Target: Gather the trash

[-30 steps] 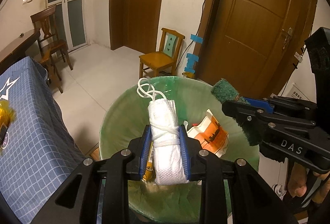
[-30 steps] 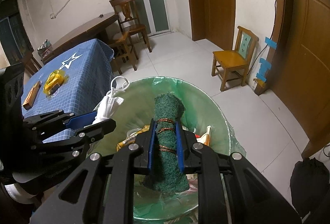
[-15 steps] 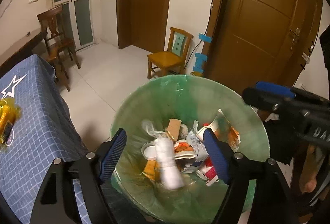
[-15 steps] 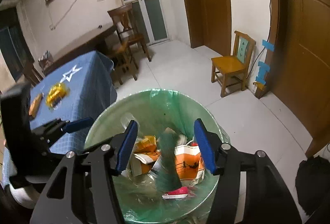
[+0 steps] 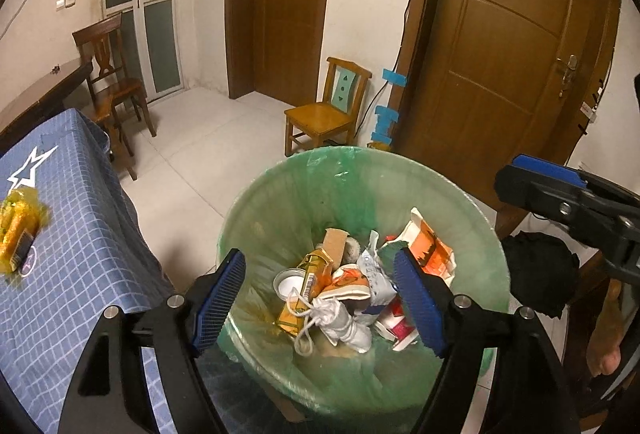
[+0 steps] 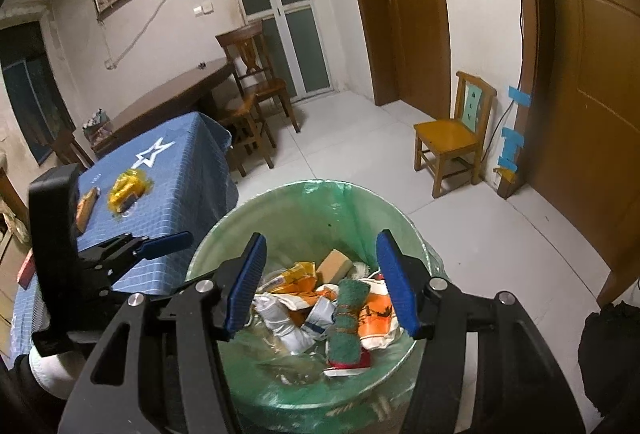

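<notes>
Both tools hang over the green-lined trash bin (image 5: 280,202), fingers spread wide and holding nothing: the left tool (image 5: 320,298) and the right tool (image 6: 320,280). Between the left tool's pads lies the white bundle (image 5: 340,320) with its cord, on top of the wrappers. The green rolled cloth (image 6: 348,318) lies in the bin too. Farther left, a yellow packet (image 6: 126,190) rests on the blue worktop (image 6: 184,170). Beyond stands a small wooden chair (image 5: 324,118).

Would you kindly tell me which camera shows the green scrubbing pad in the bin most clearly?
The right wrist view: the green scrubbing pad lies fully exposed on top of the trash in the bin, between the open tongs. In the left wrist view only a small green sliver shows behind a tong finger.
</notes>
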### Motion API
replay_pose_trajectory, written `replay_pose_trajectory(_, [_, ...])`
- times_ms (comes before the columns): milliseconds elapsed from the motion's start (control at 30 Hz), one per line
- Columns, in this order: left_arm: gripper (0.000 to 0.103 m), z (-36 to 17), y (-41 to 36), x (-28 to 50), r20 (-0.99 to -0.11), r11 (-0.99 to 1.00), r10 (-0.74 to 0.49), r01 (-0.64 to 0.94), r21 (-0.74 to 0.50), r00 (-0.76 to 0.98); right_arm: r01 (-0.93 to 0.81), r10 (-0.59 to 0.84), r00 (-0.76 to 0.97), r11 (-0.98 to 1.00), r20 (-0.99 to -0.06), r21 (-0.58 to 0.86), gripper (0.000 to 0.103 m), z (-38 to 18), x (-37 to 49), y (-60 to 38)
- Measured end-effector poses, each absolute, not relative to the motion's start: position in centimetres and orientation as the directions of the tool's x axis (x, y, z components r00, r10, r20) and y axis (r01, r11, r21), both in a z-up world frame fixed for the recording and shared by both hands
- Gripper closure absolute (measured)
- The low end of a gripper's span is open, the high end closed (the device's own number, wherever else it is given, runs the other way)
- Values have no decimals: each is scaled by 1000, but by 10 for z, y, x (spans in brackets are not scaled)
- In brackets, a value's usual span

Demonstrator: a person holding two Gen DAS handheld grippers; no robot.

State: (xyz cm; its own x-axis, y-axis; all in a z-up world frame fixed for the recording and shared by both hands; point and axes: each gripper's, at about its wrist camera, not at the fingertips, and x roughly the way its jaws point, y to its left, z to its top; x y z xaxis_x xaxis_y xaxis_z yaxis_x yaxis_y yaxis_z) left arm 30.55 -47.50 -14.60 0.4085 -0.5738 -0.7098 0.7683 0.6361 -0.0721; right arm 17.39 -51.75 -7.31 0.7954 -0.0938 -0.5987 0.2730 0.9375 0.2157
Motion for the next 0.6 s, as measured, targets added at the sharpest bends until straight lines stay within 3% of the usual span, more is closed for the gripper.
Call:
replay_pose_trajectory(233, [25,-118,-447,271,-668,633,-602,772,-64,438,255,-127,833,952,-539,170,30,-53,131,-481])
replay_pose_trajectory(600, [7,-66,-385,206,-570,651,-643,757,-57,511,246,-158,869,960,-469,134,14,-35,72,-432])
